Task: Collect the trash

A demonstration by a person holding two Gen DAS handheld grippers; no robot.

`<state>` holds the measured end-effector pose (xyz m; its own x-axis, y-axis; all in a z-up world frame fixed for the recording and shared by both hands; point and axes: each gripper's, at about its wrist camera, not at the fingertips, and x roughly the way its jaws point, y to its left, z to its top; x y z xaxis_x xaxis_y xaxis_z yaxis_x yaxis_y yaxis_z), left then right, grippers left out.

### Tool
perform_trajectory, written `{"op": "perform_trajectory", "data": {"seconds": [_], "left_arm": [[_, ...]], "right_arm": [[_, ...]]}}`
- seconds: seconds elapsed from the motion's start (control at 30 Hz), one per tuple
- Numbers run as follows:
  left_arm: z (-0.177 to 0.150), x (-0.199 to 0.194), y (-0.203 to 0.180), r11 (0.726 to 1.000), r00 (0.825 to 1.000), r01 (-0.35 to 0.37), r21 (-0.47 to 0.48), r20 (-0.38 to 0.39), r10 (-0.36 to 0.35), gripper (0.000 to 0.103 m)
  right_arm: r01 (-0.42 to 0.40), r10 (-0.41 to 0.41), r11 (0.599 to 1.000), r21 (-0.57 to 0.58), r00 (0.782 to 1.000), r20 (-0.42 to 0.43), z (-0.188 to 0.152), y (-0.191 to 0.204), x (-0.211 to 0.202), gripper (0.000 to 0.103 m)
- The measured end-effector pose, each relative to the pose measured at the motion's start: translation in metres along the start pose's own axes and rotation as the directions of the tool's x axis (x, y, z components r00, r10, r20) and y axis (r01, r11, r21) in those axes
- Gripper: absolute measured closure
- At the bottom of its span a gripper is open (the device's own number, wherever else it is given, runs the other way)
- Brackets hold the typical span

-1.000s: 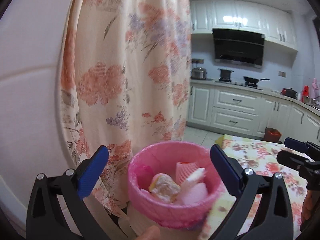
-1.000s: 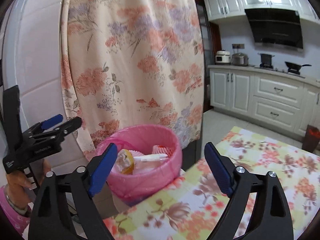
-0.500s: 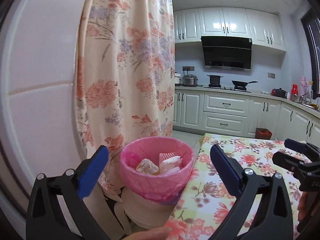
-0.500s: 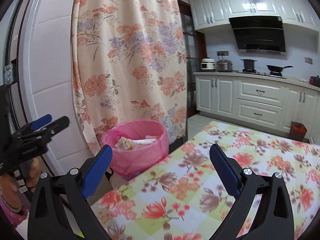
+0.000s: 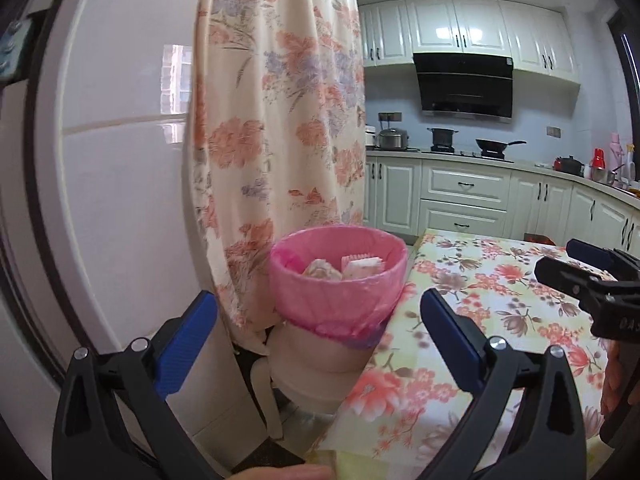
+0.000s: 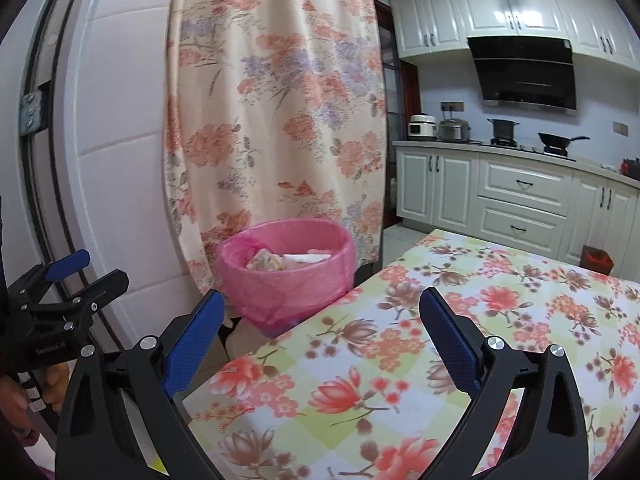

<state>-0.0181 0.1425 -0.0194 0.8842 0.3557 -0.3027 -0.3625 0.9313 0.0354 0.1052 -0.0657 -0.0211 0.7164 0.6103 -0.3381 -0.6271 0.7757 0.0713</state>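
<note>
Left gripper [image 5: 318, 334]: fingers spreading wide, gripping nothing, hovering near the bin. Right gripper [image 6: 320, 334]: fingers likewise standing wide apart, carrying nothing, hanging over the floral tablecloth [image 6: 440, 340]. Trash bin [image 5: 338, 280]: wearing a pink liner, sitting just beside the table's far left corner, in front of the flowered curtain [image 5: 276, 120]. Wrappers [image 5: 340, 268]: lying inside the bin.
</note>
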Motion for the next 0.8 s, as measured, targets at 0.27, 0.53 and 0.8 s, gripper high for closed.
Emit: {"op": "perform_trajectory", "data": {"seconds": [0.27, 0.53, 0.8], "left_arm": [[-0.018, -0.004, 0.007, 1.0, 1.0, 0.018, -0.008, -0.011, -0.018, 0.005], [-0.032, -0.003, 0.01, 0.999, 1.0, 0.027, -0.021, -0.015, -0.027, 0.005], [-0.035, 0.0, 0.012, 0.999, 1.0, 0.023, -0.048, -0.006, -0.023, 0.005]], "right_arm": [[-0.015, 0.015, 0.998, -0.058, 1.0, 0.004, -0.005, 0.024, 0.002, 0.01], [-0.028, 0.028, 0.998, -0.059, 1.0, 0.008, -0.01, 0.024, 0.002, 0.01], [-0.04, 0.041, 0.998, -0.042, 0.999, 0.02, -0.012, 0.02, 0.003, 0.01]]}}
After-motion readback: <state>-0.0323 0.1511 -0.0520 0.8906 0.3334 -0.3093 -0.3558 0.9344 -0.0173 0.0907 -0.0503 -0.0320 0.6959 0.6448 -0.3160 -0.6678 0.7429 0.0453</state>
